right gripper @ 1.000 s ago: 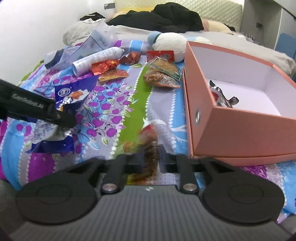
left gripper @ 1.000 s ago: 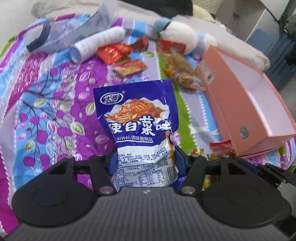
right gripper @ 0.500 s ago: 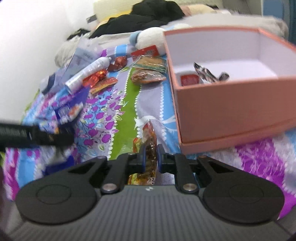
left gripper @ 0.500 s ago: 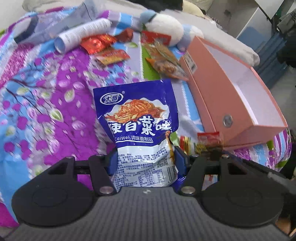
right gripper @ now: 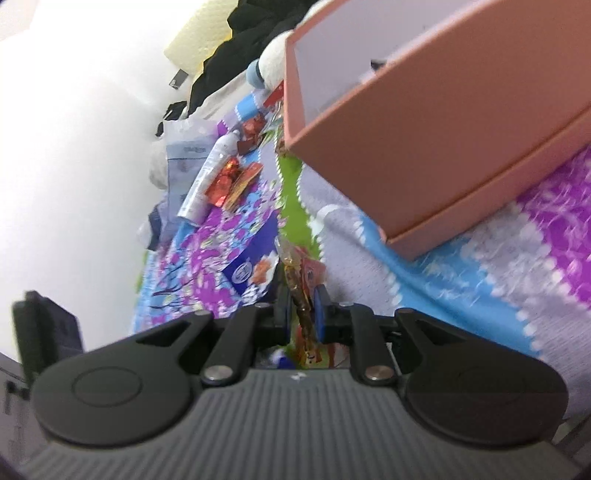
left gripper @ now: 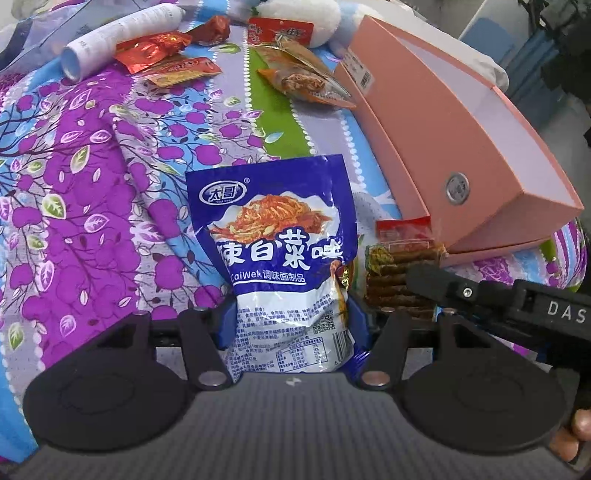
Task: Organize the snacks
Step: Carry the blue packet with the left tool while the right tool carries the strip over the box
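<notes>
My left gripper [left gripper: 291, 321] is shut on a blue and white snack bag [left gripper: 284, 243] and holds it upright above the floral bedspread. My right gripper [right gripper: 301, 306] is shut on a small red and orange snack packet [right gripper: 304, 280], and it shows in the left wrist view as a packet [left gripper: 402, 269] beside the blue bag. The open pink box [left gripper: 454, 122] stands to the right; in the right wrist view the box [right gripper: 424, 122] is tilted and close above.
Several loose snack packets [left gripper: 166, 55] and a white tube [left gripper: 122, 33] lie at the far side of the bedspread [left gripper: 74, 184]. A clear packet [left gripper: 303, 77] lies by the box's far corner. A white plush toy [left gripper: 295, 11] is behind. A wall is at the left.
My left gripper has moved forward and right toward the box with the blue bag. My right gripper has rolled sideways and dropped lower, still holding its packet close to the blue bag.
</notes>
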Demonstrator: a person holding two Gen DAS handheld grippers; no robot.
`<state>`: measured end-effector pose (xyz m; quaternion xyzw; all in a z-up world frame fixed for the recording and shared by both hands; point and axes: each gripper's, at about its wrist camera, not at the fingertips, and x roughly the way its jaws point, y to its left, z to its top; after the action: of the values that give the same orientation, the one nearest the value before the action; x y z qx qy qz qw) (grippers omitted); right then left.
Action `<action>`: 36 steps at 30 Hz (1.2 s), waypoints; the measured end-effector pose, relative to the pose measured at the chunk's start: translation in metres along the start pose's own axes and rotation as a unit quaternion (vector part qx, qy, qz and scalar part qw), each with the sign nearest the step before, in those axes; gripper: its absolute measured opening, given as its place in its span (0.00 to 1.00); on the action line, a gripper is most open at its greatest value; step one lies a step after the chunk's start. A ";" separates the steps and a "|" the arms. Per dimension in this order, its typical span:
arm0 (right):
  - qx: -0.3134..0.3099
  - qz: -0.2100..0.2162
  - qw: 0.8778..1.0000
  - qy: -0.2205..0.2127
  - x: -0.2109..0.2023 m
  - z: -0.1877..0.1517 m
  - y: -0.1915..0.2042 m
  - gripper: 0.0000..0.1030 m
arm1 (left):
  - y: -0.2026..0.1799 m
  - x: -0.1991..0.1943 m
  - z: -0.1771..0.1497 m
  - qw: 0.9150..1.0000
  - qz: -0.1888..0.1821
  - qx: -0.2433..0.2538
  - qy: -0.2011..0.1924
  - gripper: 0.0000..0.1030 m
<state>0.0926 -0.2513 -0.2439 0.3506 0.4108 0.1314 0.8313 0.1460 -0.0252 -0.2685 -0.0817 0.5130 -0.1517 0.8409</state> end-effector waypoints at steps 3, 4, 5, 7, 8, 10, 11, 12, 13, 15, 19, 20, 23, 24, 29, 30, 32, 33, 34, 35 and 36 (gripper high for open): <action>0.007 0.003 1.000 0.001 0.001 0.001 -0.002 0.18 | 0.000 0.002 0.001 1.000 0.001 0.005 0.001 0.62; 0.009 0.003 1.000 0.002 0.003 0.000 -0.001 0.19 | 0.000 0.002 0.001 1.000 0.001 0.006 0.001 0.62; 0.009 0.003 1.000 0.004 0.003 0.000 0.000 0.21 | 0.000 0.002 0.001 1.000 0.001 0.008 0.001 0.62; 0.007 -0.001 1.000 0.009 0.005 0.000 0.002 0.23 | 0.000 0.002 0.000 1.000 0.000 0.007 0.000 0.62; 0.006 -0.005 1.000 0.012 0.007 -0.001 0.003 0.23 | 0.000 0.002 0.000 1.000 -0.001 0.006 0.000 0.62; 0.003 -0.013 1.000 0.016 0.013 0.000 0.005 0.22 | 0.000 0.000 0.000 1.000 0.000 0.005 -0.001 0.62; 0.000 -0.023 1.000 0.019 0.016 -0.001 0.006 0.20 | 0.000 -0.001 0.000 1.000 0.000 0.006 -0.002 0.62; -0.005 -0.032 0.999 0.023 0.018 -0.001 0.006 0.20 | -0.001 -0.003 0.000 1.000 0.001 0.007 -0.003 0.61; -0.014 -0.042 0.999 0.023 0.019 -0.001 0.008 0.17 | -0.001 -0.005 0.001 1.000 0.002 0.006 -0.003 0.61; -0.033 -0.050 0.998 0.018 0.017 -0.002 0.015 0.12 | 0.000 -0.011 0.002 1.000 0.002 0.003 -0.004 0.61; -0.051 -0.069 0.996 0.011 0.008 0.000 0.026 0.11 | 0.001 -0.027 0.006 1.000 0.003 -0.003 -0.016 0.61; -0.056 -0.073 0.996 0.007 0.005 0.001 0.028 0.11 | 0.000 -0.032 0.007 1.000 0.003 -0.003 -0.019 0.61; -0.078 -0.089 0.993 0.000 -0.004 0.001 0.037 0.10 | -0.004 -0.046 0.013 1.000 0.004 0.005 -0.030 0.61; -0.085 -0.094 0.992 -0.005 -0.008 0.002 0.041 0.10 | -0.006 -0.051 0.015 0.999 0.004 0.007 -0.032 0.61; -0.121 -0.113 0.986 -0.035 -0.028 0.006 0.063 0.10 | -0.020 -0.078 0.027 0.998 -0.001 0.017 -0.053 0.61; -0.128 -0.119 0.984 -0.042 -0.032 0.007 0.067 0.10 | -0.023 -0.084 0.031 0.998 -0.003 0.020 -0.058 0.61; -0.140 -0.123 0.981 -0.056 -0.043 0.009 0.074 0.10 | -0.030 -0.095 0.037 0.997 -0.007 0.027 -0.068 0.61; -0.146 -0.124 0.980 -0.062 -0.049 0.011 0.077 0.10 | -0.034 -0.101 0.040 0.997 -0.010 0.030 -0.074 0.61; -0.151 -0.125 0.978 -0.068 -0.055 0.011 0.080 0.10 | -0.037 -0.106 0.043 0.996 -0.013 0.033 -0.079 0.61; -0.156 -0.128 0.977 -0.074 -0.059 0.013 0.083 0.10 | -0.041 -0.111 0.046 0.996 -0.016 0.036 -0.084 0.61; -0.161 -0.130 0.975 -0.080 -0.065 0.014 0.086 0.10 | -0.045 -0.116 0.048 0.995 -0.020 0.040 -0.089 0.61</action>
<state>0.0685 -0.2286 -0.1401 0.1652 0.3581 0.0580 0.9171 0.1315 -0.0294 -0.1357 -0.0714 0.4283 -0.1808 0.8825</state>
